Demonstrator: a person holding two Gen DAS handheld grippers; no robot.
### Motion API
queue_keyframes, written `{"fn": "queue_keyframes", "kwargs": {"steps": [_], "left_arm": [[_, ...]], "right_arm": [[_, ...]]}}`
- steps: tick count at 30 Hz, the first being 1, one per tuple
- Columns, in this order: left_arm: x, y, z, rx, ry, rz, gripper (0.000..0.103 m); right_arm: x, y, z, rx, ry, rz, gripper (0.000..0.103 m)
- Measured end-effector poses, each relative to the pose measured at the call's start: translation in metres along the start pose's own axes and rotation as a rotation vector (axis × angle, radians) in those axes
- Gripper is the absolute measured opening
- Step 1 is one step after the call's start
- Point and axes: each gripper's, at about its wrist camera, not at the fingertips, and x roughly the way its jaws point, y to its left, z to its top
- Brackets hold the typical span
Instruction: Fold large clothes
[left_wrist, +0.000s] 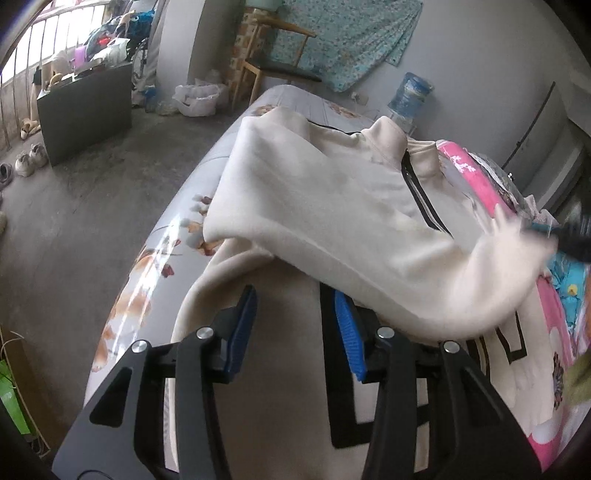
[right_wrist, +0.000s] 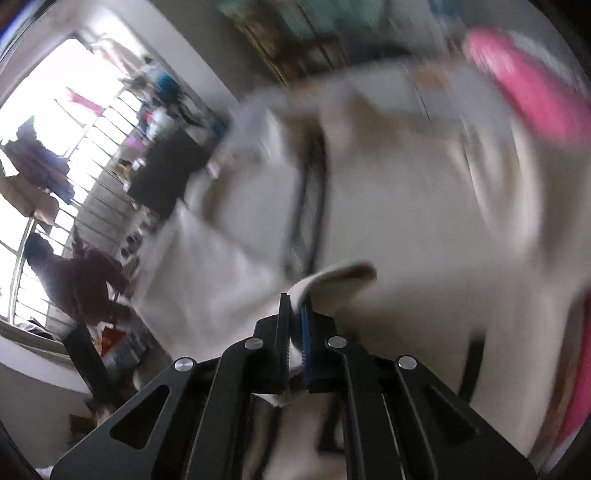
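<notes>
Closest in, the right claw is pinched fully closed on a fold of cream fabric, most likely a sleeve end or hem of the sweatshirt. That view is badly smeared, so I can't say which part for sure. Pinching an edge like that makes sense if you want to drag it across the body for a fold.

The left claw is about half open with nothing gripped. Its blue pads sit apart just over the lower part of the sweatshirt, next to a black printed shape on the cloth. My guess is it's lining up to catch the near hem or pin it down while the other side gets pulled over.

The sweatshirt itself is a big cream fleece thing with a short black zip at a stand-up collar. It's spread over the bed, reaching close to the bed's left edge, with one sleeve lifted and stretched toward the right side where the pink blanket lies. Still rumpled, not squared up.

Farther back there's a wooden chair and a water jug by the wall.
</notes>
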Motion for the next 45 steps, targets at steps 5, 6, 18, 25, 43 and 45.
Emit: {"fn": "queue_keyframes", "kwargs": {"steps": [5, 6, 18, 25, 43, 45], "left_arm": [[0.001, 0.002, 0.001, -0.02, 0.001, 0.039, 0.036], [0.001, 0.004, 0.001, -0.032, 0.0, 0.039, 0.033], [0.003, 0.001, 0.002, -0.043, -0.003, 0.049, 0.032], [0.003, 0.001, 0.002, -0.049, -0.005, 0.049, 0.032], [0.003, 0.005, 0.002, -0.061, -0.008, 0.039, 0.032], [0.003, 0.005, 0.003, -0.066, -0.009, 0.034, 0.032]], "right_arm": [[-0.073, 0.052, 0.057, -0.163, -0.296, 0.037, 0.005], [-0.084, 0.051, 0.06, -0.171, -0.335, 0.021, 0.005], [0.004, -0.096, 0.035, 0.067, -0.11, -0.182, 0.005], [-0.006, -0.097, 0.033, 0.057, -0.103, -0.159, 0.005], [0.041, -0.072, -0.017, -0.205, 0.071, -0.35, 0.019], [0.047, -0.076, -0.021, -0.194, 0.067, -0.393, 0.026]]}}
